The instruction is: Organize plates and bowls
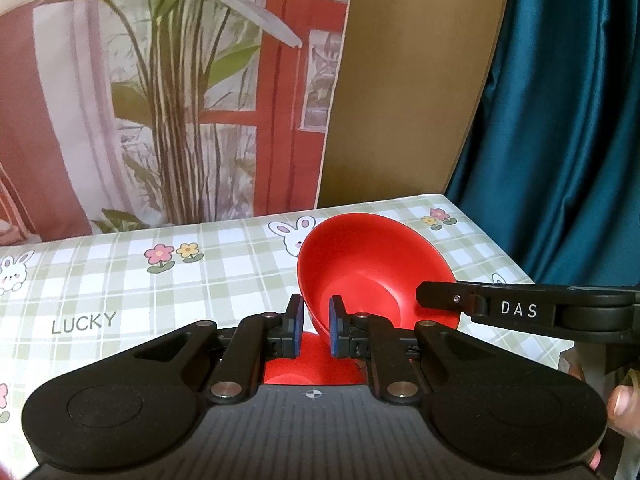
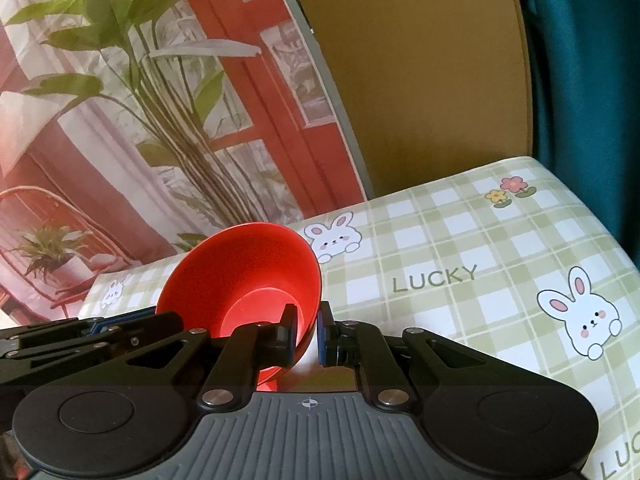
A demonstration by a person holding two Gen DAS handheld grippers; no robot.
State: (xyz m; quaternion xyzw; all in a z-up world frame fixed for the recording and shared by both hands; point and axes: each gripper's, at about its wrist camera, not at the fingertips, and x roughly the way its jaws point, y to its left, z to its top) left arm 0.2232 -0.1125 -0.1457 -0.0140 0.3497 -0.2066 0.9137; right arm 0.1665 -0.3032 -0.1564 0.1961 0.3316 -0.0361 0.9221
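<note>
Left wrist view takes in, behind everything, a printed backdrop (image 1: 168, 92) of red window frames and tall green stems, with a plain tan board (image 1: 408, 92) beside it and a teal curtain (image 1: 572, 120) at the far right. Below these lies the table (image 1: 132, 292), covered in a green and white checked cloth with rabbits, small flowers and the word LUCKY. Over the cloth a red bowl (image 1: 372, 268) is tilted, its open side turned toward the camera, and both tools have it by the rim on opposite sides. The left gripper (image 1: 316, 330) is clamped on the near left part of the rim, one blue pad inside the wall and one outside. The right gripper (image 1: 436, 300) reaches in from the right edge of this view, a black bar lettered DAS, its tip at the bowl's right rim. In the right wrist view the same bowl (image 2: 248, 276) leans left of centre and the right gripper (image 2: 308, 336) pinches its right rim between the pads, one finger inside, one outside, while the left gripper (image 2: 100, 326) comes in from the left edge to the opposite rim. A fingertip (image 1: 622, 404) of the person shows at the right edge of the left wrist view.
</note>
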